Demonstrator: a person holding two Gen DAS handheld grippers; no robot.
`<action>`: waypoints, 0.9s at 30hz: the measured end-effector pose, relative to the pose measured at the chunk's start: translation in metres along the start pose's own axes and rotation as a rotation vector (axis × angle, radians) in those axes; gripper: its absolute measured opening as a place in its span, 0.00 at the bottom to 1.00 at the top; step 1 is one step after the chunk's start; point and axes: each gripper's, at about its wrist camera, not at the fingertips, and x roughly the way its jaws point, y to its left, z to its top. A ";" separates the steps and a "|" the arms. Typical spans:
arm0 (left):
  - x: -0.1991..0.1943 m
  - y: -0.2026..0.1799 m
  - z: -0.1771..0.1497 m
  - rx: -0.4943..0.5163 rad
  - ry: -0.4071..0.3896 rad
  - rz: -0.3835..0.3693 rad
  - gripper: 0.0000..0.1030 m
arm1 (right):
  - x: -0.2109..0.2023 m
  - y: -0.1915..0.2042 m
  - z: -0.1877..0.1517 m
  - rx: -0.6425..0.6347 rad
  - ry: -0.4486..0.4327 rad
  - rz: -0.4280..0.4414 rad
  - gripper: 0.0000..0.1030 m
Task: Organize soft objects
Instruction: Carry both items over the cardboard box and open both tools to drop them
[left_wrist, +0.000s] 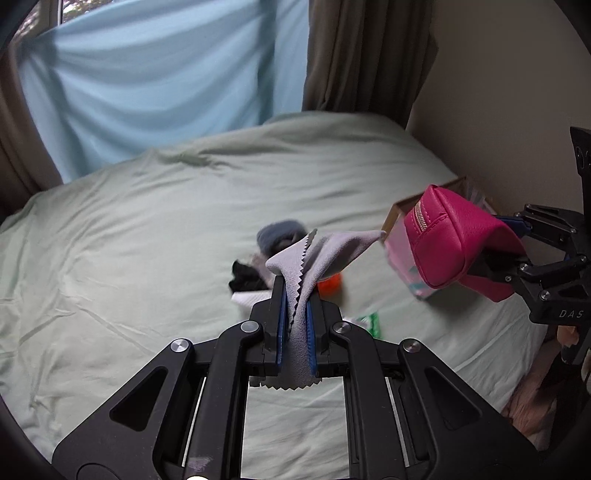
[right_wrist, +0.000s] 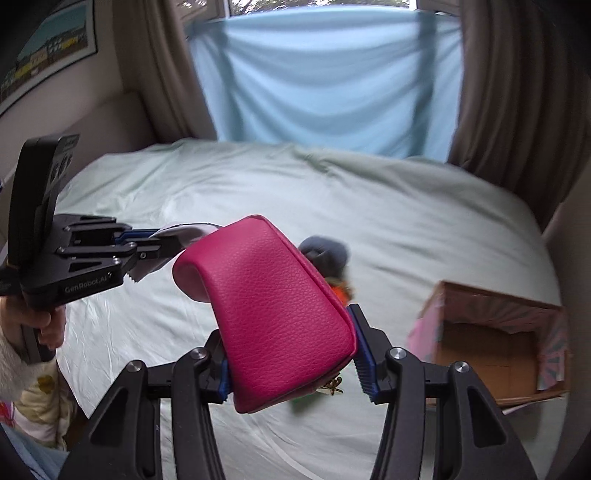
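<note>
A pale green bedsheet (right_wrist: 369, 206) is spread over the bed, a light blue cloth (right_wrist: 325, 77) is hung across the window between brown curtains (right_wrist: 517, 92), and a framed picture (right_wrist: 44, 51) is mounted on the wall.

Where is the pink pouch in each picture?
Left wrist view: the pink pouch is at the right, held up by the right claw, in front of the cardboard box.
Right wrist view: pouch fills the middle.
Shared landmark: the blue sheet over the window.

left wrist: faces bed (left_wrist: 147, 221), close | right wrist: same | shared: box (right_wrist: 491, 332)
</note>
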 end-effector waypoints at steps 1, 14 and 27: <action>-0.002 -0.008 0.007 0.000 -0.008 0.002 0.08 | -0.010 -0.009 0.003 0.008 -0.004 -0.010 0.47; 0.032 -0.149 0.090 -0.071 -0.049 0.004 0.08 | -0.082 -0.162 0.009 0.123 0.028 -0.143 0.47; 0.155 -0.262 0.109 -0.148 0.124 -0.005 0.08 | -0.055 -0.304 -0.016 0.340 0.183 -0.212 0.47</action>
